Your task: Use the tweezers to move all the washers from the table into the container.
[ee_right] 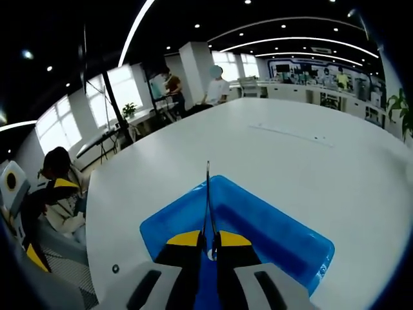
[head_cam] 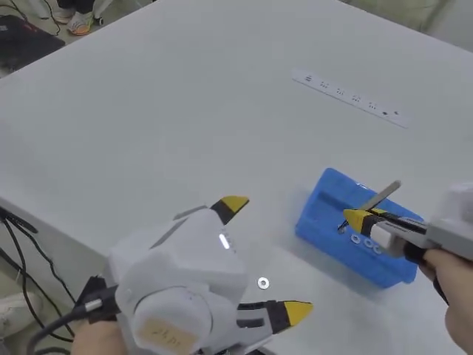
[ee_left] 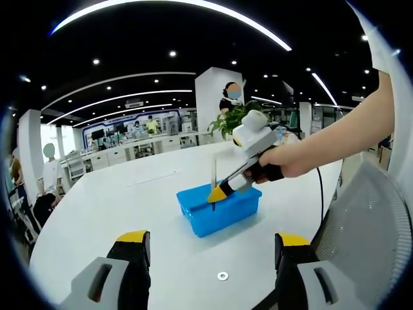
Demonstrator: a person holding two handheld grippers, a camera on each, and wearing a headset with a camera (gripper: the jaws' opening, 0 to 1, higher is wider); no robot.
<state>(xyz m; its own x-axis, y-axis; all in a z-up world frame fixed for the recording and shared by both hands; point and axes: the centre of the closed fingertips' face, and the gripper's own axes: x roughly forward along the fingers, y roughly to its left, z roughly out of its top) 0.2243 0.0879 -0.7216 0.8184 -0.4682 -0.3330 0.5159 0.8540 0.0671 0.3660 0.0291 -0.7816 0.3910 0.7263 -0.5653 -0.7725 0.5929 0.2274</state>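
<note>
Looking across the white table [head_cam: 185, 111], I have wide bare surface from its near edge out to the far edge, where a power strip [head_cam: 347, 96] lies. The blue container [head_cam: 318, 222] sits toward the near right, clear of the edge. My left gripper [head_cam: 264, 257] hovers by the near edge, its 2 jaws spread apart. My right gripper [head_cam: 355, 220] is clamped on the tweezers [head_cam: 383, 194] over the container. 1 washer [head_cam: 263, 282] lies on the table between the left jaws.
</note>
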